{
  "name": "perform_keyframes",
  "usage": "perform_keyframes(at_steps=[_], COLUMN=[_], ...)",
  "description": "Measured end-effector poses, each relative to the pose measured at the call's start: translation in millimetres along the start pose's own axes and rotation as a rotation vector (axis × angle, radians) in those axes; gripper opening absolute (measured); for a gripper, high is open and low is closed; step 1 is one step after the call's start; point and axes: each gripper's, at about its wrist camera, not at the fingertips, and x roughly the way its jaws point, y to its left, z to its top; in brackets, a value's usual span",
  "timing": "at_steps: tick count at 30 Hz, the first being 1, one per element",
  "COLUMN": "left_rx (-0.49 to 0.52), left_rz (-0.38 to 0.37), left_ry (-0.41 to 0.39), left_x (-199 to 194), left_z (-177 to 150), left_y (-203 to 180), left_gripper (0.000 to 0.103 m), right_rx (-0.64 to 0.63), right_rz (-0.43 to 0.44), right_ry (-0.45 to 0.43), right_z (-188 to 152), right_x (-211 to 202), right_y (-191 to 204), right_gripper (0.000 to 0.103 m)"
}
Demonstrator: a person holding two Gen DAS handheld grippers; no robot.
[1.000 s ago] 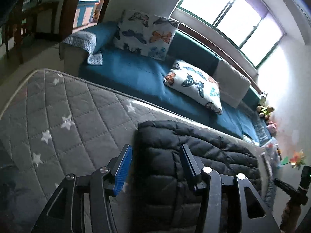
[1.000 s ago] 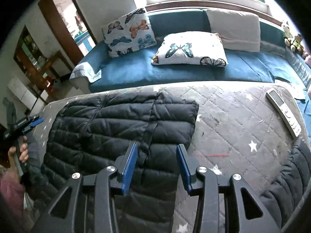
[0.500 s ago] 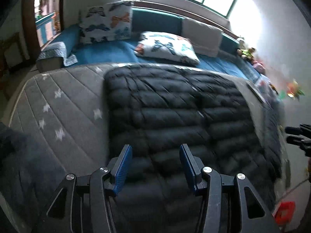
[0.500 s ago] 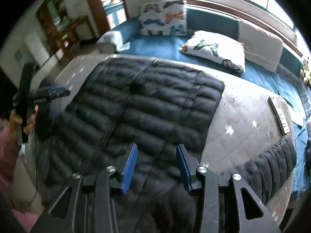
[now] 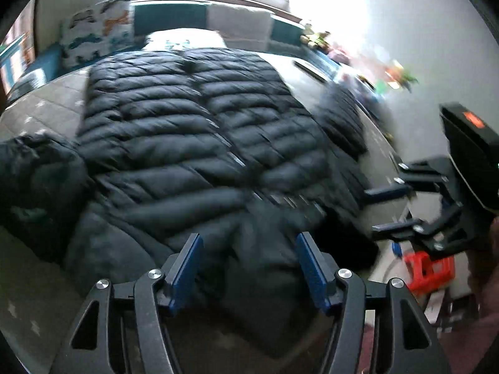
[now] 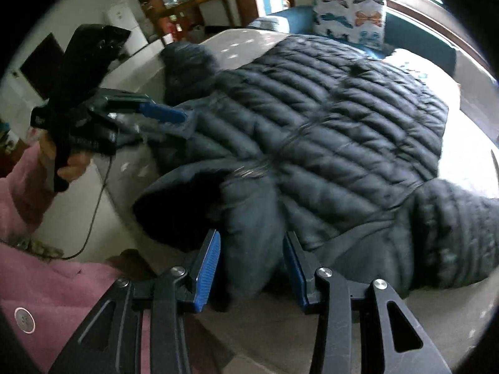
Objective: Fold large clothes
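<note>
Nearest, left gripper (image 5: 248, 269): jaws parted, just been opening, nothing pinched; the hood end of the black quilted puffer jacket (image 5: 199, 118) lies below the gap. Right gripper (image 6: 252, 266) likewise parted and empty, poised over the collar. Likely both lining up to take the near edge for a first fold. Jacket lies spread front-up on the grey star-quilted mattress (image 5: 46, 106), sleeves out to either side. Beyond it, a butterfly-print cushion (image 6: 349, 15) on the blue daybed (image 6: 418, 35) under the window.

Quilted, faintly glossy black puffer jacket (image 5: 199, 118) on matt stitched grey mattress (image 6: 461, 314).
</note>
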Motion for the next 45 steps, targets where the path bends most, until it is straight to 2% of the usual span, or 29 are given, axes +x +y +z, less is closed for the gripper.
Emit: perform_keyframes(at_steps=[3,6,8,9,10,13,16,18,21,23,25,27,31,34,37,39,42,44,45], left_rx=[0.060,0.115,0.165,0.183,0.195,0.227,0.285,0.324,0.331,0.320,0.312,0.332,0.342,0.334,0.298,0.265,0.233,0.214,0.211], left_rz=[-0.001,0.074,0.148,0.164,0.161,0.102,0.046,0.032,0.045,0.042,0.017,0.002,-0.027,-0.032,-0.046,-0.043,-0.022,-0.029,-0.034], left_ry=[0.002,-0.006,-0.004,0.005,0.014,-0.036,-0.053,0.020,0.125,0.131,0.132,0.124,0.099,0.035,-0.047,-0.082,-0.101,-0.097,-0.093], left_x=[7,22,34,37,37,15,-7,8,42,49,41,27,-4,-32,-56,-62,-45,-27,-14], left_z=[-24,-38,-43,-41,-42,-42,-53,-67,-84,-84,-79,-76,-64,-50,-34,-22,-2,10,14], left_y=[-24,-34,-37,-37,-38,-43,-51,-54,-46,-39,-35,-35,-32,-38,-31,-25,-24,-21,-24], left_gripper=[0.066,0.065,0.053,0.033,0.022,0.014,0.013,0.013,0.013,0.013,0.013,0.014,0.014,0.015,0.015,0.015,0.015,0.015,0.015], right_rx=[-0.003,0.014,0.026,0.025,0.027,0.023,-0.064,-0.119,-0.096,-0.082,-0.073,-0.072,-0.053,-0.033,-0.017,0.009,0.005,-0.017,-0.033], right_rz=[-0.024,-0.125,-0.186,-0.209,-0.229,-0.225,-0.255,-0.267,-0.194,-0.170,-0.152,-0.112,-0.047,-0.087,-0.167,-0.141,-0.058,-0.012,-0.037], right_ry=[-0.010,0.010,0.014,0.009,0.002,-0.066,-0.102,-0.072,0.051,0.117,0.110,0.105,0.016,-0.052,-0.095,-0.097,-0.091,-0.040,-0.004], right_z=[-10,-18,-22,-23,-23,-23,-32,-43,-64,-76,-75,-68,-47,-31,-17,-12,-6,-7,-11], right_x=[17,44,57,58,55,18,-19,-20,21,52,49,31,-21,-30,-15,5,38,65,81], right_y=[14,21,20,20,18,19,37,50,47,43,40,37,22,6,-10,-20,-17,-9,-4], right_gripper=[0.046,0.046,0.041,0.018,0.013,0.011,0.010,0.010,0.011,0.011,0.011,0.012,0.014,0.015,0.015,0.015,0.015,0.015,0.015])
